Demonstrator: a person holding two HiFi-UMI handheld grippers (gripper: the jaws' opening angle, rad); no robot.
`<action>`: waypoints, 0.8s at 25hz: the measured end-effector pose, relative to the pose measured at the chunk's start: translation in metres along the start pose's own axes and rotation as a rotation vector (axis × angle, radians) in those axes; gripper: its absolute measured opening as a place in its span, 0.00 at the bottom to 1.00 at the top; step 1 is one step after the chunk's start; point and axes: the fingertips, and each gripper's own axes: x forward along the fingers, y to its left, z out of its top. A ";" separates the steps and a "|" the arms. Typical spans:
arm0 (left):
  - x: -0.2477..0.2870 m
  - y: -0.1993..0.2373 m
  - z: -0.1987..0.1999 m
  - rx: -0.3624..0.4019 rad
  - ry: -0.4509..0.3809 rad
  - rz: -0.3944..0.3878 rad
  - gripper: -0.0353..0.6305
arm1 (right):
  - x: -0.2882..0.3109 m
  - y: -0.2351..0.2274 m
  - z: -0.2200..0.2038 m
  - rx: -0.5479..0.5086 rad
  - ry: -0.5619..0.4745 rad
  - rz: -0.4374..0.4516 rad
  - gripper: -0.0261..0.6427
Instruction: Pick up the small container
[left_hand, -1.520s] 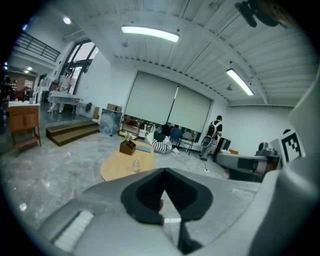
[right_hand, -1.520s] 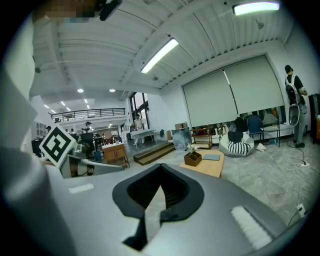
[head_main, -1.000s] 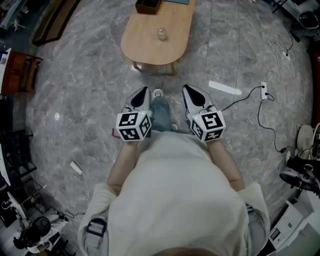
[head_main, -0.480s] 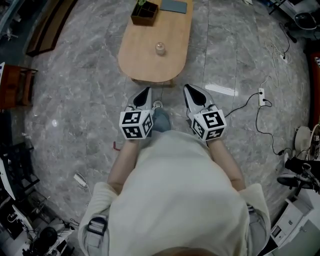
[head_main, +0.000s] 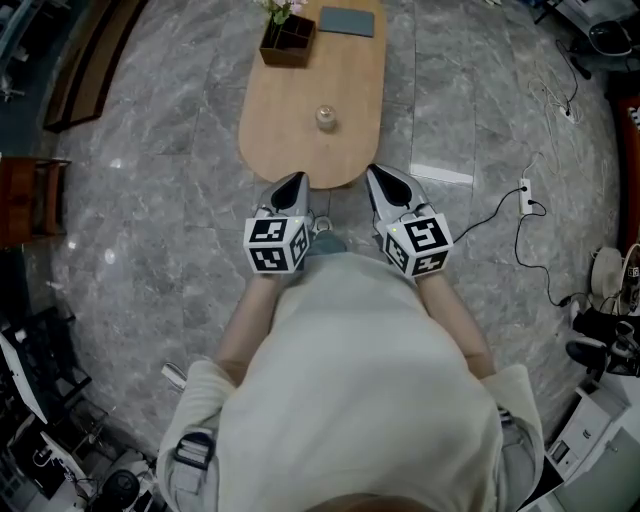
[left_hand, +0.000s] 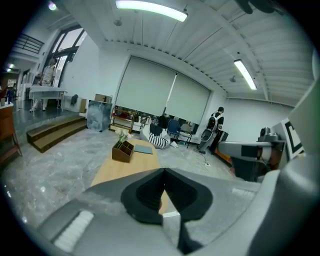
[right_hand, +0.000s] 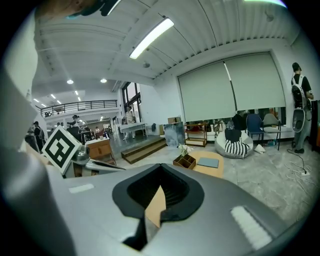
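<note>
The small clear container (head_main: 326, 118) stands near the middle of an oval wooden table (head_main: 300, 140) in the head view. My left gripper (head_main: 290, 188) and right gripper (head_main: 384, 185) are side by side at the table's near end, both short of the container and both shut on nothing. In the left gripper view the left gripper (left_hand: 164, 172) points along the table (left_hand: 117, 169), and its jaws hide the container. The right gripper (right_hand: 161, 169) looks the same way in the right gripper view, where the container does not show either.
A wooden organiser box with flowers (head_main: 287, 42) and a grey-blue pad (head_main: 347, 21) lie at the table's far end. A power strip with cables (head_main: 527, 183) lies on the marble floor to the right. Steps (head_main: 90, 55) run at the far left, and equipment (head_main: 600, 340) crowds the right edge.
The person has walked toward the table, so it has come nearer. Both grippers, still shut, have gone from over bare floor to the table's near end.
</note>
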 end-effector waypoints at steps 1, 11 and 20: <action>0.006 0.005 0.003 0.003 0.004 -0.004 0.06 | 0.007 -0.003 0.002 0.001 0.001 -0.004 0.04; 0.055 0.035 0.018 0.013 0.048 -0.062 0.06 | 0.068 -0.023 0.010 0.022 0.026 -0.036 0.04; 0.104 0.054 0.004 0.006 0.110 -0.063 0.06 | 0.095 -0.051 -0.004 0.070 0.074 -0.061 0.04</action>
